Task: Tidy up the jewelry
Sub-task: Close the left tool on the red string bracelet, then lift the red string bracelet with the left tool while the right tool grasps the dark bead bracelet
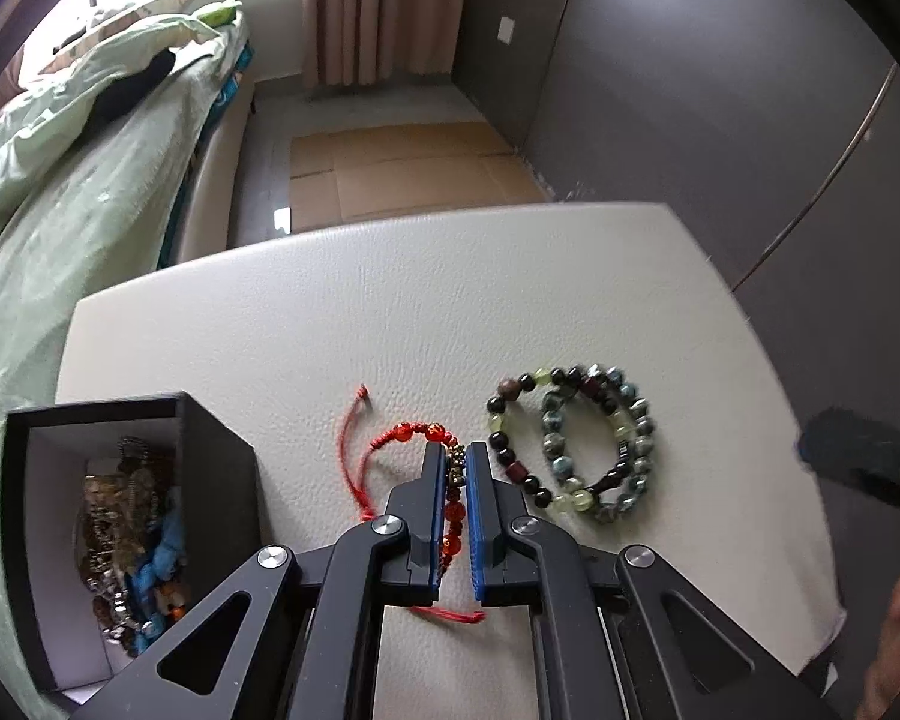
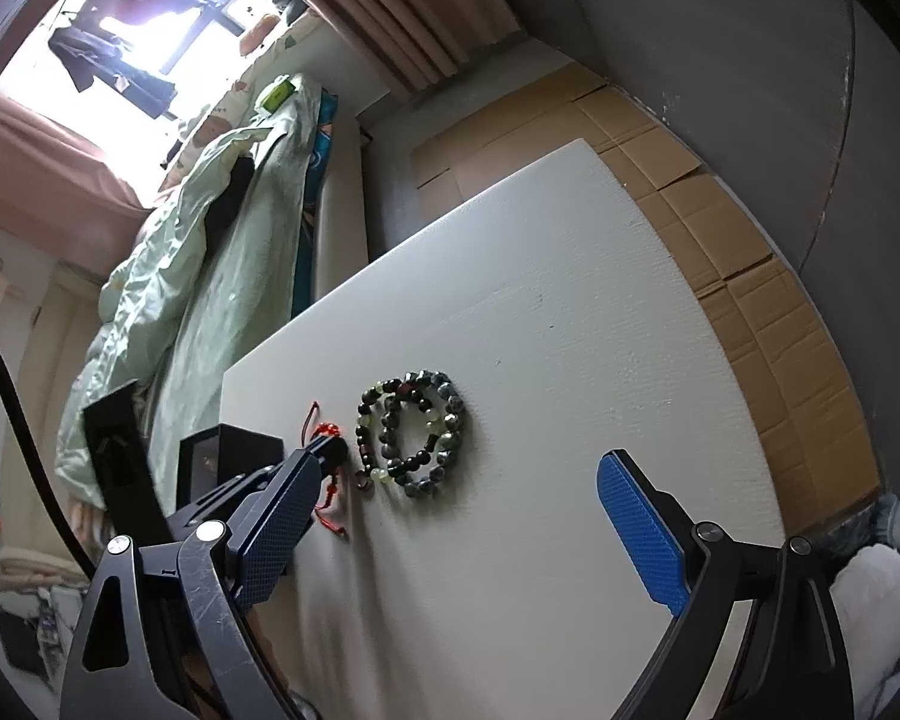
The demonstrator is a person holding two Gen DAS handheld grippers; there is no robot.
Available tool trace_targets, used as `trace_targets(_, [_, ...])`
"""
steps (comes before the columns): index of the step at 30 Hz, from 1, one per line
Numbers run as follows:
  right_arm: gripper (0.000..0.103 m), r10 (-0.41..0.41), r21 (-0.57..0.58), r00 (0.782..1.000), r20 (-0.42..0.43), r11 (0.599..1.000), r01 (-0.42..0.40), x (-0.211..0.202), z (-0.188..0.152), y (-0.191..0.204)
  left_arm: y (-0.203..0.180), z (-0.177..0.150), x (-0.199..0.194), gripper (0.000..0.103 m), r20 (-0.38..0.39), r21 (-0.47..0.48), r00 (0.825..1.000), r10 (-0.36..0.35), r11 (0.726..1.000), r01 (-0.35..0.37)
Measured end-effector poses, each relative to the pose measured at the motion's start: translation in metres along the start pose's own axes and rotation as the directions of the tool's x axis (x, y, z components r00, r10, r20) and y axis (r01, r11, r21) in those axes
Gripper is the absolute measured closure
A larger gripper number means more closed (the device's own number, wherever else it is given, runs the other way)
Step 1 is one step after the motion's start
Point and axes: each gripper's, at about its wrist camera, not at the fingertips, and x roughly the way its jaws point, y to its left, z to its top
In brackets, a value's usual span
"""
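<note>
At far left of the left wrist view, an open black square cardboard box [image 1: 210, 468] with a pale lining, standing on the white leather-textured table [image 1: 450, 300] and holding a tangle of brown, gold and blue jewelry [image 1: 132, 528]. Just right of the box, the left tongs [image 1: 456, 456], black with blue pads, pressed nearly together on the red cord bracelet with orange-red beads and small brass charms [image 1: 453, 510]; brass charms pinched between the tips, red cord tails trailing left and below on the table. Just right again, lying flat and apart from the left tongs, two overlapping bracelets of dark, green and grey round stone beads [image 1: 576, 438], one ring resting partly inside the other. At the far right edge, a dark blurred finger of the right tongs [image 1: 864, 456] above the table, clear of the bead bracelets. In the right wrist view, the right tongs [image 2: 480, 510] spread wide, blue pads well apart, nothing between them, stone bracelets [image 2: 414, 438] ahead on the table [image 2: 570, 330].
</note>
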Motion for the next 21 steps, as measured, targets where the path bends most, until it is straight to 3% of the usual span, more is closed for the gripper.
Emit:
trace_targets(5, [0.010, -0.008, -0.011, 1.000, 0.006, 1.000, 0.008, 0.002, 0.000, 0.004, 0.007, 0.002, -0.028, 0.097, 0.055, -0.032, 0.998, -0.036, 0.999, 0.038])
trace_targets(12, [0.033, 0.044, 0.015, 0.999, -0.014, 0.999, -0.044, 0.013, 0.002, 0.000, 0.021, 0.004, -0.055, 0.097, 0.115, -0.077, 0.990, -0.076, 0.993, 0.085])
trace_targets(21, [0.055, -0.008, 0.000, 0.999, -0.032, 1.000, 0.008, 0.035, 0.005, 0.007, 0.035, 0.002, -0.072, 0.097, 0.154, -0.104, 0.983, -0.099, 0.988, 0.116])
